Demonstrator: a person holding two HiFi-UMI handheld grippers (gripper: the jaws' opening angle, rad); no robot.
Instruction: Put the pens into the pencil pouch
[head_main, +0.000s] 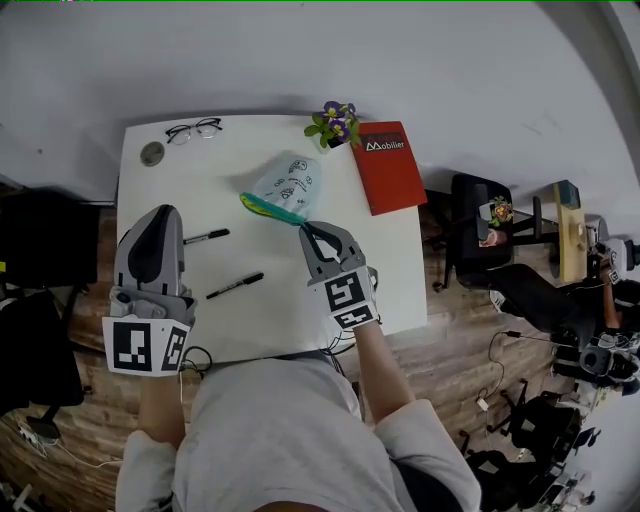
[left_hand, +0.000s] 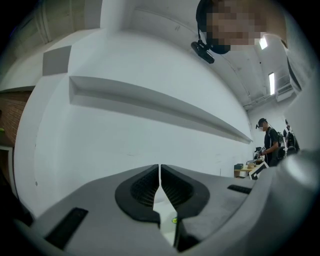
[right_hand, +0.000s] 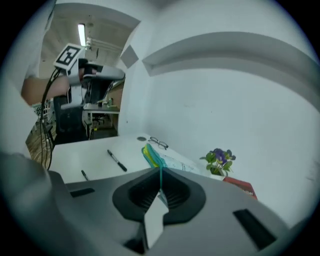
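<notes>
On table: upper pen and lower pen lie loose beside pouch, none inside yet. Right gripper pinches pouch's teal edge. Left gripper closed, empty, near pens. All loading left.

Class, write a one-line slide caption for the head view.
Right gripper pinches the pencil pouch edge; left gripper shut, empty; two pens lie on the white table.
</notes>
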